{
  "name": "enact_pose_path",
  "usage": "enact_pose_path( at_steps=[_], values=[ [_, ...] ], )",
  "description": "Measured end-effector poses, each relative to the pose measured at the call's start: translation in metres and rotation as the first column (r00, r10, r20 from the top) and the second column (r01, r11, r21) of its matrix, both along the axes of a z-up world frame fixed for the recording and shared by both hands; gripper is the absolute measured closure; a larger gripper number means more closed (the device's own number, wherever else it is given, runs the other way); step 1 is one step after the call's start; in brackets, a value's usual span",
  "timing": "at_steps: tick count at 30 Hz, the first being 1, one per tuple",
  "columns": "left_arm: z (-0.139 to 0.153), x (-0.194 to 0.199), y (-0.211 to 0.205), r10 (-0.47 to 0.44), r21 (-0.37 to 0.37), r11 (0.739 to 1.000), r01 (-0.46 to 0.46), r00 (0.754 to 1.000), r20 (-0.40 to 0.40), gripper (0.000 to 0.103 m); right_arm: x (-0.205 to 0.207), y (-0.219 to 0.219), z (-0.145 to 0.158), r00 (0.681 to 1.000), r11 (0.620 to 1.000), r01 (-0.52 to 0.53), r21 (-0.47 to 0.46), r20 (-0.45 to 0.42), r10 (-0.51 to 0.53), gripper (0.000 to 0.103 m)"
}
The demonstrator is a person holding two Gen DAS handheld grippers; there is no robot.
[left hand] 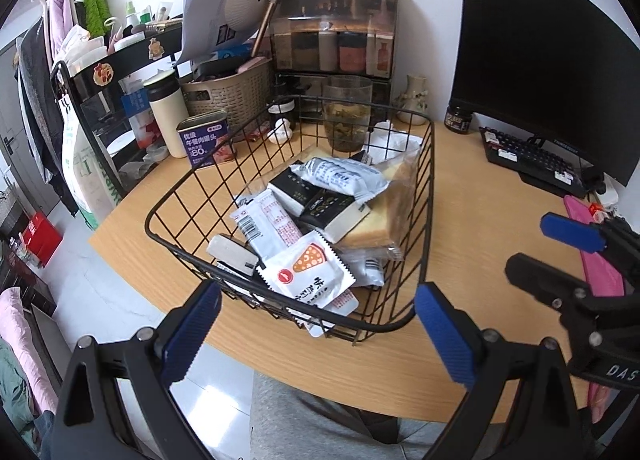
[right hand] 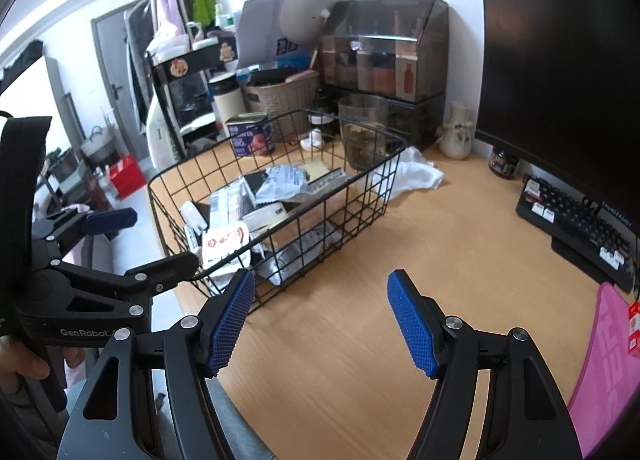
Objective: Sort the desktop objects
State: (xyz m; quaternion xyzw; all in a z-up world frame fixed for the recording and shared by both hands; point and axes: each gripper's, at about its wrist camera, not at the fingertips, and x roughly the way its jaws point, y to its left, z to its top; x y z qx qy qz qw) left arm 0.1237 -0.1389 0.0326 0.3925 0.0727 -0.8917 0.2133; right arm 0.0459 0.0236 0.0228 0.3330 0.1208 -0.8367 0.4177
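Observation:
A black wire basket (left hand: 430,163) (right hand: 280,115) stands on the wooden desk, filled with snack packets. Among them are a white packet with an orange wedge (left hand: 308,272), a bagged loaf of bread (left hand: 384,215) and a grey packet (left hand: 340,175). My left gripper (left hand: 316,300) is open wide, its blue pads (left hand: 192,336) either side of the basket's near end and apart from it. In the right wrist view my left gripper (right hand: 148,242) sits by the basket's near left corner. My right gripper (right hand: 322,284) (left hand: 552,252) hangs open over bare desk right of the basket, holding nothing.
Behind the basket are a luncheon meat tin (left hand: 206,139), a thermos (left hand: 164,111), a woven bin (left hand: 228,91), a glass of tea (left hand: 346,119) and a white cloth (right hand: 416,171). A keyboard (right hand: 576,219), a monitor (right hand: 560,39) and a pink pad (right hand: 604,360) fill the right side.

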Motion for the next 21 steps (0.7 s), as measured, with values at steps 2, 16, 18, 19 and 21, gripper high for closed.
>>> enact_pose_path(
  at_steps=[2,16,18,19,21],
  values=[
    [0.0008,0.0013,0.0009,0.004,0.000,1.000,-0.004,1.000,-0.004,0.006,0.0007,0.0008,0.0002,1.000,1.000,0.000,-0.002,0.000,0.000,0.034],
    [-0.0012,0.0032,0.0059,-0.005,0.001,1.000,0.005,1.000,-0.005,0.006,0.0017,0.0043,-0.0016,1.000,1.000,-0.004,-0.001,0.002,0.004,0.034],
    [-0.0016,0.0031,0.0060,-0.004,0.002,1.000,0.004,1.000,-0.004,0.006,0.0020,0.0044,-0.0020,1.000,1.000,-0.005,-0.001,0.003,0.005,0.034],
    [-0.0017,0.0031,0.0057,-0.004,0.002,1.000,0.004,1.000,-0.004,0.006,0.0021,0.0044,-0.0019,1.000,1.000,-0.004,-0.001,0.002,0.004,0.034],
    [-0.0024,0.0033,0.0054,-0.002,0.006,1.000,0.002,1.000,-0.004,0.006,0.0018,0.0041,-0.0024,1.000,1.000,-0.005,0.000,0.004,0.005,0.034]
  ],
)
